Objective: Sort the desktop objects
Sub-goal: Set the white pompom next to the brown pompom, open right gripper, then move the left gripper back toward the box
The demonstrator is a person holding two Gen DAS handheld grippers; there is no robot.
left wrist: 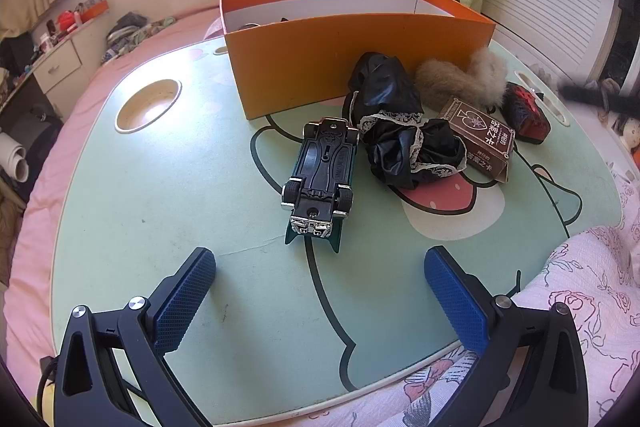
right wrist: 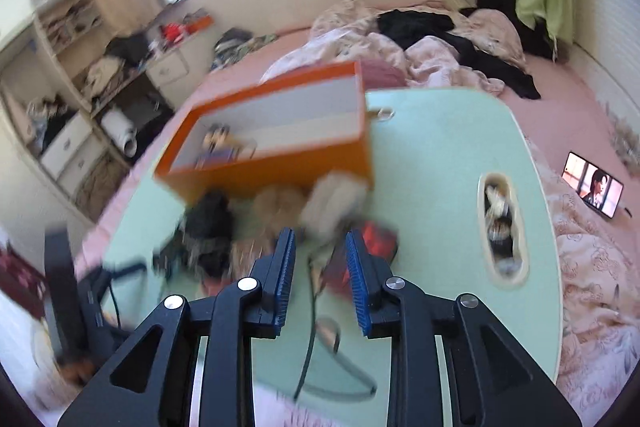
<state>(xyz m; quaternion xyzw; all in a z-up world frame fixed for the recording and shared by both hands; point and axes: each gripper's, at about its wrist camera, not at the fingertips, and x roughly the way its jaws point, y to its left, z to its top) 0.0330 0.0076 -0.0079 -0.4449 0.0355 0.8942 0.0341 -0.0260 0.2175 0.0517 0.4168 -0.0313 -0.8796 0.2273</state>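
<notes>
While both tools hover above the desk [left wrist: 160, 195]:
Left tool [left wrist: 320, 259]: released, toy car [left wrist: 318, 173] just ahead.
Right tool [right wrist: 320, 239]: released, nothing between its pads.

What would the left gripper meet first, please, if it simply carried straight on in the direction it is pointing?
Most likely the toy car, lying upside down on the table directly ahead of the open left gripper. Nothing lies between them, though depth is hard to judge, so it might touch the tabletop just short of it.

The mint-green counter [left wrist: 168, 211] carries an orange box [left wrist: 352, 55], upturned toy car [left wrist: 320, 171], black cloth [left wrist: 400, 131], fur piece [left wrist: 460, 79], card box [left wrist: 480, 139] and red item [left wrist: 524, 115].
</notes>
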